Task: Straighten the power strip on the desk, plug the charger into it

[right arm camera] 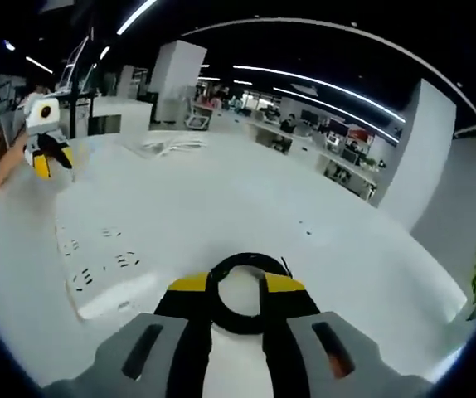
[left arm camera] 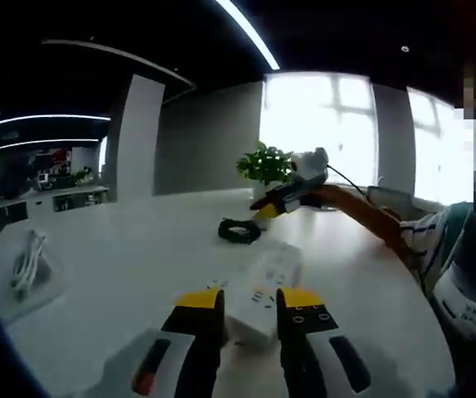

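Left gripper view has the left tool (left arm camera: 250, 311) low over the white worktop (left arm camera: 122, 257), its yellow-tipped jaws spread apart on either side of the near end of the white power strip (left arm camera: 264, 286), not clamping it. Beyond the strip lies a coiled black cable (left arm camera: 239, 230), with the right tool (left arm camera: 273, 204) just beyond it and a potted plant (left arm camera: 264, 165) farther off. Right gripper view shows the right tool (right arm camera: 236, 286) released, jaws flanking the cable (right arm camera: 243, 294); the power strip (right arm camera: 105, 257) lies left, and the left tool (right arm camera: 49, 157) hovers far left.
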Demonstrator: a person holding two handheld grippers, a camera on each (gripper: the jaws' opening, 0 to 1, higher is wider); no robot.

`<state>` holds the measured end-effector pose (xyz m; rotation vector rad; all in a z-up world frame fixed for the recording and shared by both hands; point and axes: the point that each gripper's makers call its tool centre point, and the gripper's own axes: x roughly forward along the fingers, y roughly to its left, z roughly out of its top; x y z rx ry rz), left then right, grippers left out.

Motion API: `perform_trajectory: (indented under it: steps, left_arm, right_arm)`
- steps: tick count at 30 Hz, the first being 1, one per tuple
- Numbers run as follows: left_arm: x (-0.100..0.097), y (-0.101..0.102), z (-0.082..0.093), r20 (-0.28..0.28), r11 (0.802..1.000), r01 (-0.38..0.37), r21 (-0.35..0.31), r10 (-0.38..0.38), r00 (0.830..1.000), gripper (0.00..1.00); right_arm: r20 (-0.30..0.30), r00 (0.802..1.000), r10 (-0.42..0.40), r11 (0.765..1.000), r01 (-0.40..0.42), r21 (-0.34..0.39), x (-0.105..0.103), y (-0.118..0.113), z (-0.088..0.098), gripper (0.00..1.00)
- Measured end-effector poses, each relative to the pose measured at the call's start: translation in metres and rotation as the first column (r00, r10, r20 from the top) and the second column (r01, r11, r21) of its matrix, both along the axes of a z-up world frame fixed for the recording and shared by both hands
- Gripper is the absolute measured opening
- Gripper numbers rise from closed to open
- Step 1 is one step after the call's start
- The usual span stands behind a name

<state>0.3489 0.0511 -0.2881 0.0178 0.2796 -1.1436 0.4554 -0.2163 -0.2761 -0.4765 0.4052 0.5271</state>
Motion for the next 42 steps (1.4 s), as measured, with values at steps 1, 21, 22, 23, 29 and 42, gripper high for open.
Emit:
perform_trajectory:
  steps: [1, 21, 22, 23, 29, 42]
  left_arm:
    - [0.000, 0.000, 0.000, 0.001, 1.000, 0.000, 0.002, 0.000, 1.000, 0.25]
    - [-0.003, 0.000, 0.004, 0.009, 1.000, 0.010, 0.002, -0.010, 1.000, 0.25]
    - [-0.004, 0.000, 0.004, 0.011, 1.000, 0.011, 0.002, -0.011, 1.000, 0.25]
    - [-0.004, 0.000, 0.005, 0.011, 1.000, 0.013, 0.001, -0.013, 1.000, 0.25]
    - [-0.005, 0.000, 0.005, 0.007, 1.000, 0.016, -0.001, -0.016, 1.000, 0.25]
    - [-0.007, -0.004, 0.000, -0.004, 0.999, 0.032, 0.013, -0.032, 0.999, 0.25]
  right_arm:
    - [-0.011, 1.000, -0.004, 1.000, 0.004, -0.002, 0.004, -0.002, -0.003, 0.21]
    - [-0.122, 0.991, -0.051, 0.998, 0.046, -0.037, 0.053, -0.023, -0.041, 0.21]
    - [-0.127, 0.991, -0.048, 0.999, 0.045, -0.030, 0.054, -0.023, -0.042, 0.21]
    - [-0.133, 0.990, -0.047, 0.999, 0.044, -0.023, 0.055, -0.023, -0.043, 0.21]
    - [-0.156, 0.987, -0.040, 0.999, 0.039, -0.011, 0.056, -0.022, -0.049, 0.20]
    - [-0.164, 0.986, -0.034, 0.997, 0.044, 0.060, 0.058, -0.023, -0.049, 0.18]
